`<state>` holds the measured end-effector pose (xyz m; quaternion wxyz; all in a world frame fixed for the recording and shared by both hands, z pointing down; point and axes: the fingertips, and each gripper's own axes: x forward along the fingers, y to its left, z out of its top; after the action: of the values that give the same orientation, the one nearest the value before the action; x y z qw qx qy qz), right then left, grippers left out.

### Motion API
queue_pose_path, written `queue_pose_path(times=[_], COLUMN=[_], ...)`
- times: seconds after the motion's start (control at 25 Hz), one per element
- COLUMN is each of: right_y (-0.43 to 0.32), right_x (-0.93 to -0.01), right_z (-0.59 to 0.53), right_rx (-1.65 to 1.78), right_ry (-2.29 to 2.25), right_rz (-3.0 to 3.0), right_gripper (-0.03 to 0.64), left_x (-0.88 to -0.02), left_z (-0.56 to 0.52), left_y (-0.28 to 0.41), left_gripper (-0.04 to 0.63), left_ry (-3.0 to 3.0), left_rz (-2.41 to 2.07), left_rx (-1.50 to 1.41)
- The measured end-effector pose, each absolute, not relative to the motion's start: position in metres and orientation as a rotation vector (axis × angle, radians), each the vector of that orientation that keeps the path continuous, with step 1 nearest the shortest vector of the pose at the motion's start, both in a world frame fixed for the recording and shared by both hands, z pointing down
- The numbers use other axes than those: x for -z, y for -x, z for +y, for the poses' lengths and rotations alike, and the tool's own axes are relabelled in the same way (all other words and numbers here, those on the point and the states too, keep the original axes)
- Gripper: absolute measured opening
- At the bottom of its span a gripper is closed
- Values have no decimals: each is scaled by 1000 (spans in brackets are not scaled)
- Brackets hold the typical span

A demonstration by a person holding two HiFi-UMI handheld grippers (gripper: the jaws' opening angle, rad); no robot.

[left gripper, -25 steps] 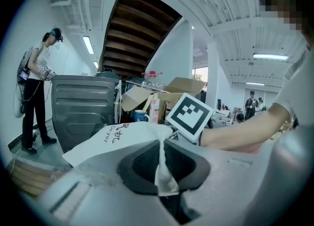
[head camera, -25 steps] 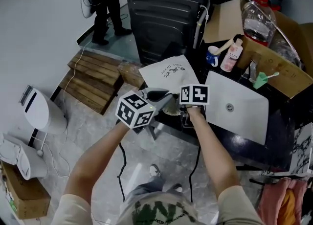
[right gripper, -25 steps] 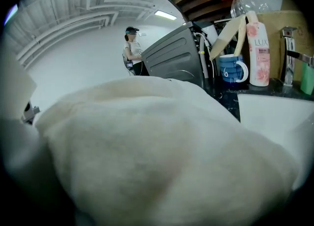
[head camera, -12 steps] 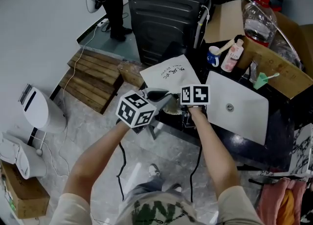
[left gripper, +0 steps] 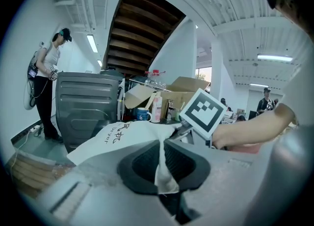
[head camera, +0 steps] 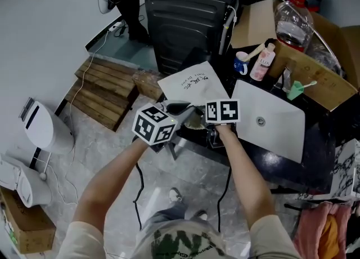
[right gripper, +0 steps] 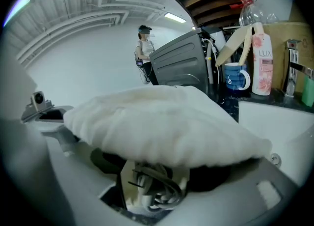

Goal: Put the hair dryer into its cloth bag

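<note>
Two grippers, both at one white cloth bag (left gripper: 122,134).

Left gripper (left gripper: 161,163): clenched on a thin fold of the bag's edge. The rest of the bag spreads ahead of it and to its left, printed side up.

Right gripper (right gripper: 157,173): jaws have just been opening and now stand wide, released. The bag's puffed cloth lies over them. One coiled hair dryer cord (right gripper: 152,183) with its plug sits between the jaws, under the cloth, with neither pad pressing it. The dryer's body is hidden by the bag.

The right gripper's marker cube is just to the left gripper's right.

Ahead of the right gripper, to its right:
- one blue mug (right gripper: 237,80)
- one pink LUX bottle (right gripper: 261,63)
- one white panel (head camera: 275,128), nearest
- one cardboard box (head camera: 320,77)

Ahead of both:
- one grey cabinet (head camera: 185,21)
- one person (right gripper: 144,53) standing beyond it
</note>
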<state>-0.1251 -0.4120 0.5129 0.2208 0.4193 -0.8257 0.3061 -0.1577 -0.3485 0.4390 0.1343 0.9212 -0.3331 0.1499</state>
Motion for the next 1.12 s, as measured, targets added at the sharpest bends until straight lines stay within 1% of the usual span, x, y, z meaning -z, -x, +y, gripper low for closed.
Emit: queue_pose_path(times=[0.36, 0.76, 0.92, 1.04, 1.12], right_y=[104, 82, 78, 76, 74], right_x=[-499, -485, -475, -468, -463], right_z=[-389, -358, -350, -343, -339], right_rx=[-808, -781, -776, -766, -759], right_ry=[-1153, -1139, -1149, -1149, -1150], right_rz=[-2300, -2320, -2340, -2354, -2360], right_gripper=[351, 351, 351, 351, 351], left_x=[-450, -474, -474, -474, -471], left_z=[-345, -335, -333, -329, -327], left_y=[157, 153, 155, 155, 155], left_gripper=[29, 36, 57, 105, 112], left_ry=[-2627, -2588, -2565, -2545, -2536], left_rz=[-1007, -1088, -1116, -1126, -1145], left_rx=[-444, -565, -569, -559, -539])
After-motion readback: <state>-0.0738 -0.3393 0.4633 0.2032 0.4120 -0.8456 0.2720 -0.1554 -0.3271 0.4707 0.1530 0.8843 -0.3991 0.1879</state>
